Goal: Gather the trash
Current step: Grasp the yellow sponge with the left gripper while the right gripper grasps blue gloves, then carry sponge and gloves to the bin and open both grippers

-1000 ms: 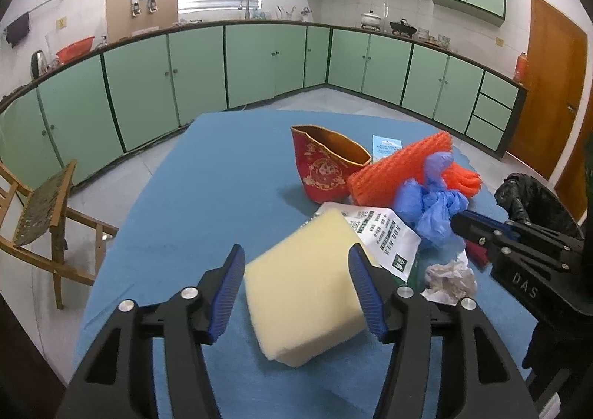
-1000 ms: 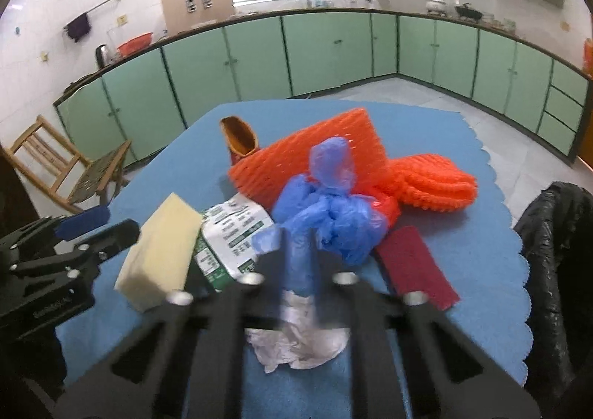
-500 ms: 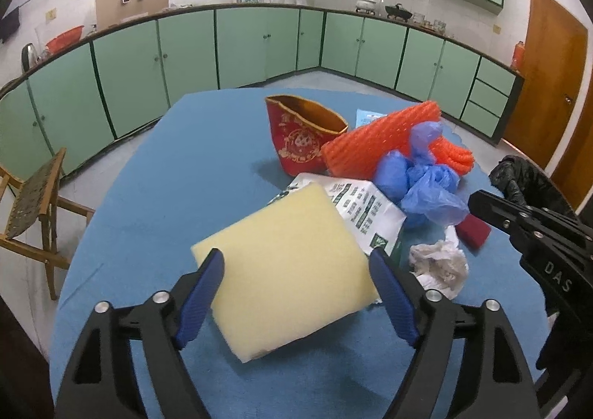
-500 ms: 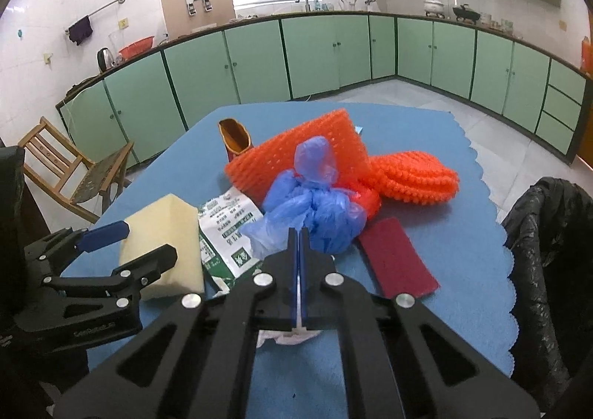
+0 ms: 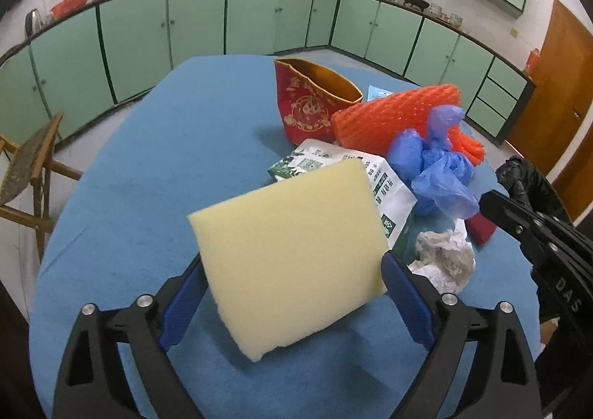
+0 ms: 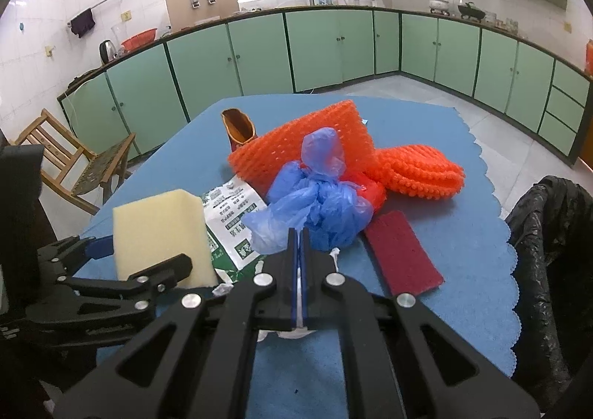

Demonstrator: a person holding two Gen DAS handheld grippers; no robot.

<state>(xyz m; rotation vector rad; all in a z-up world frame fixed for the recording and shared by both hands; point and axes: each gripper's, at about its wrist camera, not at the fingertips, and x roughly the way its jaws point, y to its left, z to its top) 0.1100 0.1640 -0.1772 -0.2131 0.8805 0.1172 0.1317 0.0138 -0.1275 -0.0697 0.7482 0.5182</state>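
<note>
Clearly the left gripper [image 5: 292, 293] clamps the yellow foam block [image 5: 292, 252] between its blue pads, tilted and lifted off the blue table [image 5: 155, 167]. Soft foam could squirm out if the squeeze slackens on the way to the black trash bag [image 6: 548, 256] at 3 o'clock. Rightwards, the right gripper [image 6: 298, 263] has its jaws pressed together, apparently pinching the white crumpled tissue [image 5: 444, 259]. That thin paper may tear or slip free, and could snag the blue plastic bag [image 6: 315, 204] at 12 o'clock.
</note>
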